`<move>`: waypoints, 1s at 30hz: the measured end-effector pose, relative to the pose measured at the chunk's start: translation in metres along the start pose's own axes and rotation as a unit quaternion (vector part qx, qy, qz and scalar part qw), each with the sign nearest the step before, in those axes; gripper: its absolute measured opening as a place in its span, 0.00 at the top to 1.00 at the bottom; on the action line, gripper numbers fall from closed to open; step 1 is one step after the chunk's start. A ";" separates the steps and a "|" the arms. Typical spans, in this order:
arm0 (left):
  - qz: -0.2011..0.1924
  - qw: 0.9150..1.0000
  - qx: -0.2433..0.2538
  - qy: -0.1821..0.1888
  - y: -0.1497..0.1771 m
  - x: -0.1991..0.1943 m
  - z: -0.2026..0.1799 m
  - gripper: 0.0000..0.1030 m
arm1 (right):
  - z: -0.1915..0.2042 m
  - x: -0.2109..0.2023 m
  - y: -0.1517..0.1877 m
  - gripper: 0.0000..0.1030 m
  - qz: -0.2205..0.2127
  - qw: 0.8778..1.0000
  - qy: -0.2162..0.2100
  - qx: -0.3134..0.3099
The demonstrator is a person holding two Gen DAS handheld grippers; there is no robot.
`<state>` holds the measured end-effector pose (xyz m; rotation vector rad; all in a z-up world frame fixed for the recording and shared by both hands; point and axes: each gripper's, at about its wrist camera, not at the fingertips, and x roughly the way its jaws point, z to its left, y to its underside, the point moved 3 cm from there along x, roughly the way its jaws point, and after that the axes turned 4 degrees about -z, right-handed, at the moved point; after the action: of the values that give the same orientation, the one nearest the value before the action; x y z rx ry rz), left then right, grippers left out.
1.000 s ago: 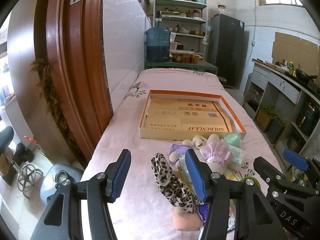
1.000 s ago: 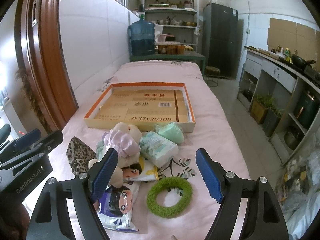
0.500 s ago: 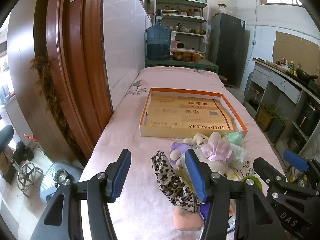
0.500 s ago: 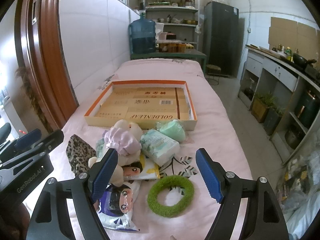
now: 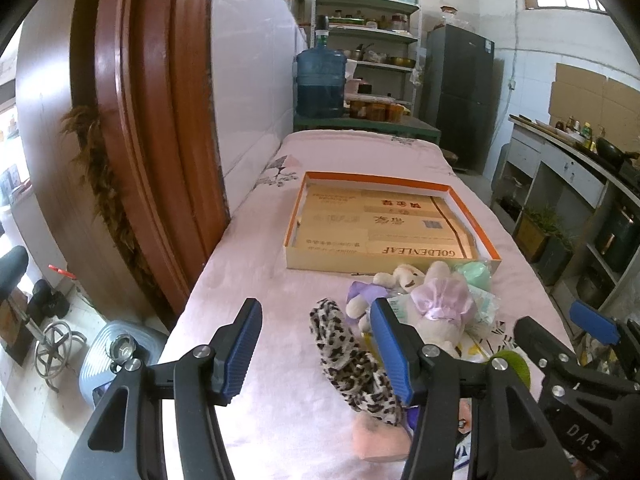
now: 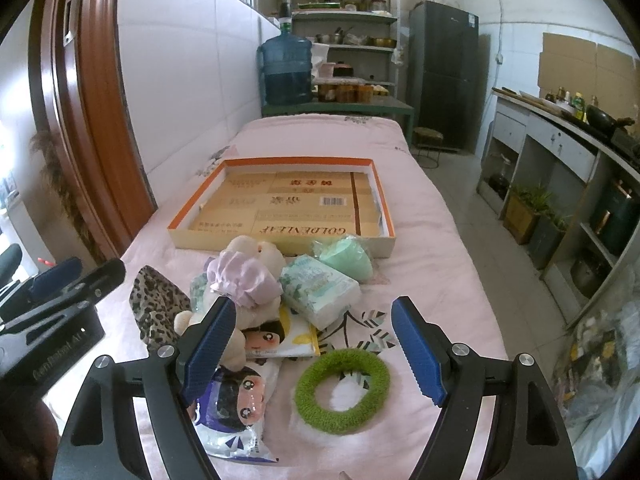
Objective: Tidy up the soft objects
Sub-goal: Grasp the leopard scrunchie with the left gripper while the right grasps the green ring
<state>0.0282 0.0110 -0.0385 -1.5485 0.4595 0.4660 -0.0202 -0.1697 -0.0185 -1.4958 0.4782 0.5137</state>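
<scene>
A pile of soft things lies on the pink bed in front of an orange-rimmed cardboard tray (image 6: 384,200) (image 5: 472,216). It holds a plush toy with a purple bonnet (image 6: 244,272) (image 5: 440,300), a leopard-print cloth (image 6: 156,300) (image 5: 352,356), a tissue pack (image 6: 320,292), a mint-green item (image 6: 348,258), cartoon-printed packets (image 6: 236,400) and a green fuzzy ring (image 6: 342,384). My left gripper (image 5: 316,348) is open and empty, just left of the leopard cloth. My right gripper (image 6: 312,348) is open and empty above the green ring.
A wooden door frame (image 5: 160,120) and tiled wall (image 5: 248,80) run along the bed's left side. A water jug (image 6: 286,68), shelves and a dark fridge (image 6: 444,72) stand behind the bed. A counter (image 6: 560,140) lines the right.
Both grippers have shifted very slightly; the tray and pile appear a touch closer. Nothing was picked up or moved.
</scene>
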 end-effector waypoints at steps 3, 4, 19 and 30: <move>0.002 1.000 -0.015 -0.003 0.000 0.003 0.010 0.45 | -0.005 0.003 0.004 0.21 0.001 1.000 0.008 0.001; 0.001 1.000 -0.022 -0.003 0.001 0.003 0.014 0.45 | -0.007 0.004 0.006 0.21 0.003 1.000 0.009 0.002; 0.045 0.997 -0.045 0.048 0.023 0.033 0.007 0.45 | -0.029 0.018 0.033 0.21 0.029 0.999 -0.002 0.027; 0.086 0.994 -0.038 0.051 0.043 0.065 0.004 0.82 | -0.037 0.030 0.056 0.21 0.060 0.997 -0.022 0.036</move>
<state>0.0586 0.0135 -0.1105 -1.6184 0.6654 0.5439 -0.0287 -0.2058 -0.0827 -1.3899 0.5484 0.6161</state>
